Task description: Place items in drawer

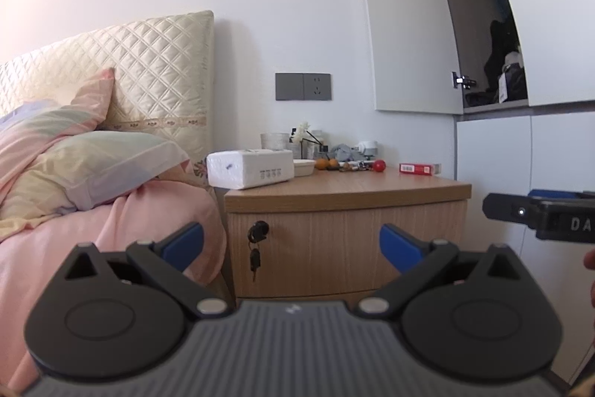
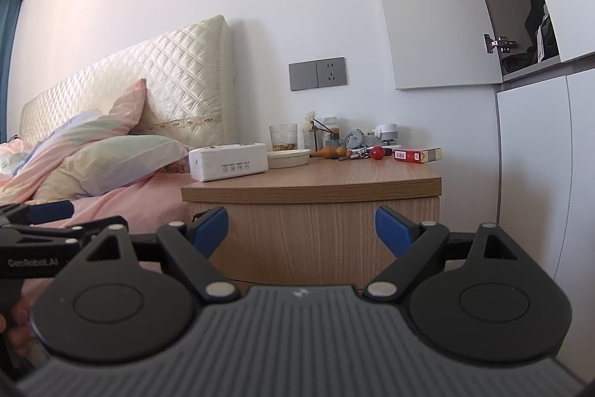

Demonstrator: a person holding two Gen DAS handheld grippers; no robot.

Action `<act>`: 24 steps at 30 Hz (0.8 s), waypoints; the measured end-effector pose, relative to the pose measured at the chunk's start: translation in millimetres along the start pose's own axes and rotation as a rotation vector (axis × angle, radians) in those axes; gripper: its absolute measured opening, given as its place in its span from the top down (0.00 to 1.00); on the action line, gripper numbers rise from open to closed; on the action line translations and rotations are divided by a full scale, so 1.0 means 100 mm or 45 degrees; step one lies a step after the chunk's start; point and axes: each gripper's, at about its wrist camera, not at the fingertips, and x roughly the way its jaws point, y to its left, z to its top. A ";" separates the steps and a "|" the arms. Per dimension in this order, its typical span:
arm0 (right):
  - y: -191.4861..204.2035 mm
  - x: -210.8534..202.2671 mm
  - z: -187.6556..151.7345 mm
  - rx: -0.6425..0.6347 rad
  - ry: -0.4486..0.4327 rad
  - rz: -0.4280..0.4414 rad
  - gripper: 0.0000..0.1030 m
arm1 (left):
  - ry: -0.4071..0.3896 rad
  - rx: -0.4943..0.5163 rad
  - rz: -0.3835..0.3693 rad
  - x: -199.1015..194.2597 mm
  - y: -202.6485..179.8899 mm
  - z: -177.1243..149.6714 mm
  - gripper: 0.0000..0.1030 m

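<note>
A wooden nightstand (image 1: 346, 188) stands beside the bed, its drawer front (image 1: 316, 248) closed, with a key hanging from the lock (image 1: 258, 233). On top lie a white tissue pack (image 1: 249, 168), a red box (image 1: 418, 168), a red ball (image 1: 379, 165), oranges (image 1: 325, 163) and a white bowl (image 1: 305, 168). My left gripper (image 1: 292, 246) faces the drawer front, open and empty, short of it. My right gripper (image 2: 301, 229) is also open and empty, aimed at the drawer front (image 2: 305, 240). The tissue pack (image 2: 227, 162) and red box (image 2: 416, 155) show above it.
A bed with pink bedding (image 1: 93, 196) and a quilted headboard (image 1: 160, 69) lies to the left. White cupboard doors (image 1: 520, 173) stand to the right, with one upper door (image 1: 409, 25) ajar. Jars, a glass and small clutter (image 2: 327, 136) crowd the back of the nightstand top.
</note>
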 end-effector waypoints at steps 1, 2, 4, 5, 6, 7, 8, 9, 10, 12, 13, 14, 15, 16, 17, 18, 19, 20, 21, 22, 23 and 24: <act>0.00 0.00 0.00 0.000 0.000 -0.001 0.15 | 0.001 0.001 0.002 0.00 0.00 0.00 0.01; 0.00 0.00 0.00 0.001 0.001 -0.002 0.15 | 0.000 0.002 0.007 0.00 0.00 0.00 0.01; -0.01 0.00 0.00 0.001 0.003 -0.002 0.15 | -0.010 -0.001 0.014 -0.01 0.00 0.00 0.01; -0.01 0.00 0.00 0.000 0.004 -0.001 0.15 | -0.012 -0.002 0.013 -0.01 0.00 0.01 0.01; -0.01 0.00 0.00 -0.001 0.005 -0.001 0.15 | -0.012 -0.001 0.013 -0.01 0.00 0.01 0.01; -0.01 0.00 -0.01 -0.002 0.005 -0.001 0.15 | -0.011 0.001 0.014 -0.01 -0.01 0.01 0.01; -0.01 0.01 -0.01 -0.003 0.005 -0.002 0.15 | -0.010 0.004 0.016 0.00 -0.01 0.01 0.01; 0.00 0.00 -0.01 -0.003 0.003 -0.005 0.15 | -0.010 0.004 0.017 0.00 -0.01 0.01 0.01; 0.00 0.00 -0.01 -0.004 0.001 -0.009 0.15 | -0.010 0.002 0.018 -0.01 0.00 0.01 0.01; 0.00 0.00 -0.01 -0.006 -0.002 -0.017 0.15 | -0.009 0.000 0.019 0.00 0.00 0.01 0.01; 0.00 0.00 -0.01 -0.007 -0.002 -0.020 0.15 | -0.007 0.001 0.022 0.00 0.00 0.01 0.01; 0.00 0.00 -0.01 -0.007 -0.002 -0.023 0.15 | -0.005 0.002 0.025 0.00 0.00 0.01 0.01; 0.00 0.00 -0.01 -0.007 -0.001 -0.024 0.15 | -0.004 0.003 0.028 0.01 0.01 0.01 0.01; -0.01 0.00 -0.01 -0.007 0.000 -0.024 0.15 | -0.003 0.002 0.033 0.01 0.01 0.01 0.01; -0.01 0.00 -0.01 -0.007 0.001 -0.024 0.15 | -0.002 0.000 0.037 0.01 0.01 0.01 0.00; -0.01 0.00 -0.01 -0.008 0.001 -0.024 0.15 | -0.001 -0.003 0.041 0.01 0.02 0.01 0.00; -0.01 0.00 -0.01 -0.009 0.002 -0.023 0.15 | 0.001 -0.005 0.043 0.01 0.02 0.01 0.00; 0.00 0.01 -0.02 -0.011 0.003 -0.023 0.15 | 0.003 -0.006 0.042 0.02 0.03 0.01 0.00; 0.00 0.01 -0.02 -0.012 0.005 -0.023 0.15 | 0.005 -0.005 0.041 0.02 0.03 0.00 0.00; 0.00 0.01 -0.03 -0.015 0.008 -0.022 0.15 | 0.009 -0.001 0.041 0.02 0.03 0.00 0.00; 0.00 0.01 -0.03 -0.018 0.011 -0.021 0.15 | 0.012 0.002 0.042 0.03 0.03 0.00 0.00; 0.01 0.01 -0.04 -0.019 0.014 -0.019 0.15 | 0.014 0.004 0.044 0.03 0.02 0.00 0.00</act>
